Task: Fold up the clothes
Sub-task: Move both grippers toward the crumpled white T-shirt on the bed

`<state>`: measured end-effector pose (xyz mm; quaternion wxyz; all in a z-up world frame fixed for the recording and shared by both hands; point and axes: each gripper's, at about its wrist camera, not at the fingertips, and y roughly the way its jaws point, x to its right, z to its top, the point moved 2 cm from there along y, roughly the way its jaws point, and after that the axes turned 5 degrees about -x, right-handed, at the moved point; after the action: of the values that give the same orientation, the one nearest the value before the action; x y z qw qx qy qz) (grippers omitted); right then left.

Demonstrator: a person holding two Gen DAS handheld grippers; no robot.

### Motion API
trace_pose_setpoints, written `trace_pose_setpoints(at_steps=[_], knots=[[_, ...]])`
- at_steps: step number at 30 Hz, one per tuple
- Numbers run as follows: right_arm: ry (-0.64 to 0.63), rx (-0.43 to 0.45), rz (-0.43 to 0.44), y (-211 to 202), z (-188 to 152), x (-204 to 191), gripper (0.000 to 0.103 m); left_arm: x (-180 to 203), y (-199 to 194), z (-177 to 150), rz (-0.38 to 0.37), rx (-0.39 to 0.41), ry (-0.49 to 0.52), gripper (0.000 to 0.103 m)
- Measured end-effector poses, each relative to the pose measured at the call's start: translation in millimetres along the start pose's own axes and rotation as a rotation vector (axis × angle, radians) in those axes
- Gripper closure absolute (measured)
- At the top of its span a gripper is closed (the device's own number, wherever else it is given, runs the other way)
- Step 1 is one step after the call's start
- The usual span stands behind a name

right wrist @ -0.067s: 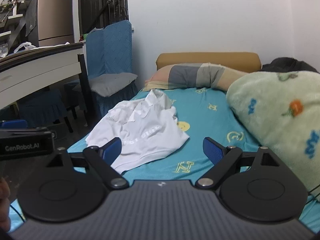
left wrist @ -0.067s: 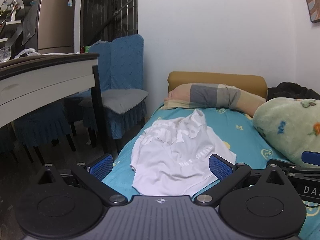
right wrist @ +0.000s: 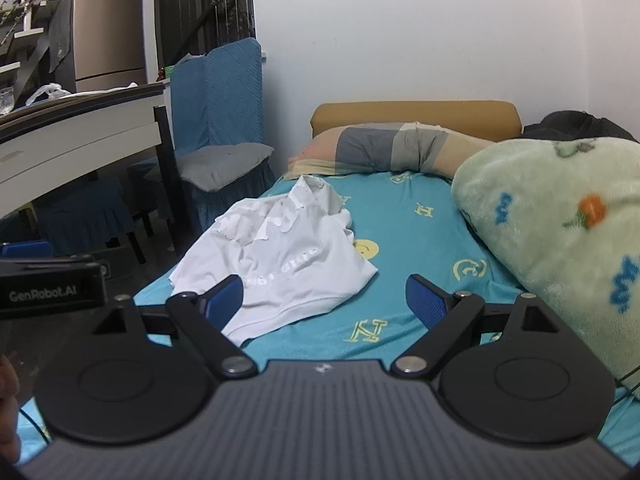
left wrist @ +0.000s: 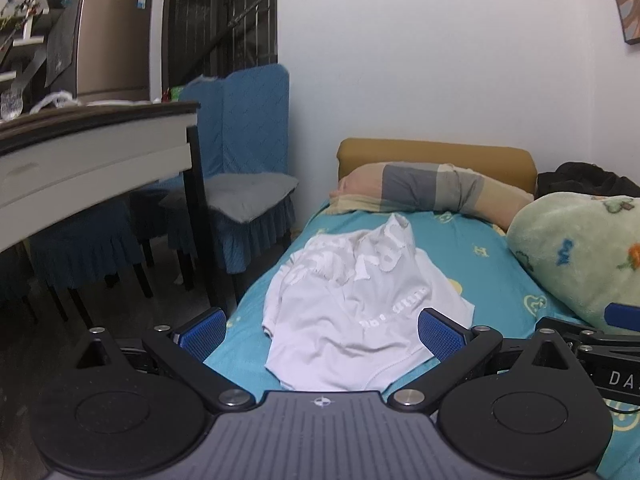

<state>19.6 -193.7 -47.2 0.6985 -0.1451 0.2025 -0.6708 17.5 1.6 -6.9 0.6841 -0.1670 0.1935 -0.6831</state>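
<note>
Teal patterned bedsheet (left wrist: 472, 248) | crumpled white cotton T-shirt (left wrist: 360, 312) lies between and beyond left gripper (left wrist: 322, 334) fingers, spread, empty | right gripper (right wrist: 324, 300) spread, shirt (right wrist: 280, 264) beyond its left finger

Teal sheet (left wrist: 460, 248) with yellow letters and smiley faces covers the bed, a striped pillow (left wrist: 432, 192) lying against the tan headboard (left wrist: 436, 154). A green fleece blanket (right wrist: 560, 232) is heaped on the right, something black (right wrist: 576, 124) behind it. On the left, a blue-covered chair (left wrist: 244, 152) with a grey cushion (left wrist: 248, 194), beside a white worktop (left wrist: 92, 152), and a brown fridge (right wrist: 106, 28) farther back.
</note>
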Motion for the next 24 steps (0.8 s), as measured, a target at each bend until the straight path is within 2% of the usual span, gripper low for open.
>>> trace_pose_setpoints(at_steps=[6, 10, 16, 24], knots=[[0.013, -0.008, -0.003, -2.5, -4.7, 0.9, 0.014, -1.6, -5.2, -9.1, -0.004, 0.009, -0.024, 0.0], [0.021, -0.014, -0.005, -4.2, -7.9, 1.4, 0.014, 3.8, -1.7, -16.4, -0.008, -0.019, -0.006, 0.0], [0.026, -0.019, -0.004, -9.4, -0.4, 3.0, 0.014, 13.1, -15.9, -14.5, -0.017, -0.016, 0.018, 0.0], [0.052, -0.031, -0.012, -9.2, -1.1, 9.1, 0.014, 14.6, -15.2, -13.8, -0.007, -0.021, 0.022, 0.0]])
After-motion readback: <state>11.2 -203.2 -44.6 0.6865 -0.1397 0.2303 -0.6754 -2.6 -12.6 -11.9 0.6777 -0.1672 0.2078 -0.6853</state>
